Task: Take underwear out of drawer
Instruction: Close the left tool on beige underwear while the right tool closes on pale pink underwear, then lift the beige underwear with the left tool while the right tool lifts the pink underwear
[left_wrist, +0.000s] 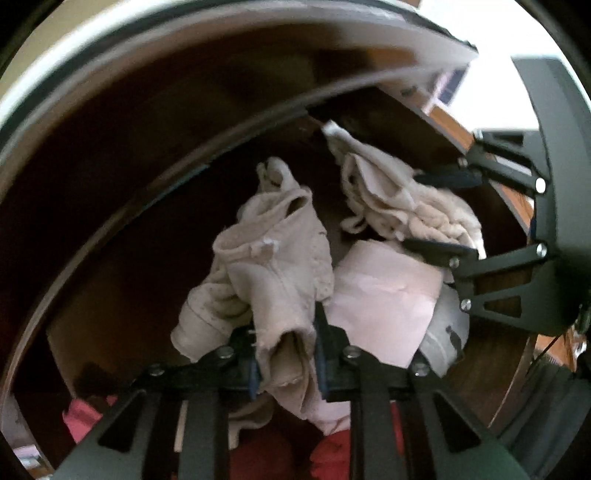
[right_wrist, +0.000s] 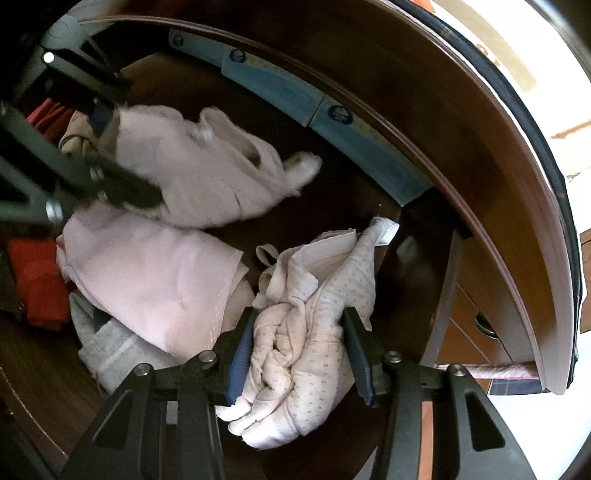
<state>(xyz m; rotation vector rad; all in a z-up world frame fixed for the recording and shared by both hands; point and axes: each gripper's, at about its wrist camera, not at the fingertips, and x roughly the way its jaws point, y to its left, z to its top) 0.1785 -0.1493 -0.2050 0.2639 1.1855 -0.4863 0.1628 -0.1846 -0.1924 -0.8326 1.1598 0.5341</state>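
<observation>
Both grippers are inside the dark wooden drawer (left_wrist: 122, 229). My left gripper (left_wrist: 286, 349) is shut on a beige pair of underwear (left_wrist: 273, 258), which bunches up from between its fingers. In the right wrist view this gripper (right_wrist: 110, 155) shows at the left, on the pale garment (right_wrist: 207, 173). My right gripper (right_wrist: 299, 350) is shut on a crumpled pale pink dotted pair of underwear (right_wrist: 314, 332). In the left wrist view the right gripper (left_wrist: 447, 214) shows at the right, holding that bundle (left_wrist: 399, 199).
A folded pink garment (right_wrist: 147, 280) and a grey one (right_wrist: 110, 350) lie in the drawer between the grippers. Red clothing (right_wrist: 37, 280) lies at the left. Blue-and-white boxes (right_wrist: 332, 122) line the drawer's back wall. Lower drawer fronts (right_wrist: 476, 325) show at the right.
</observation>
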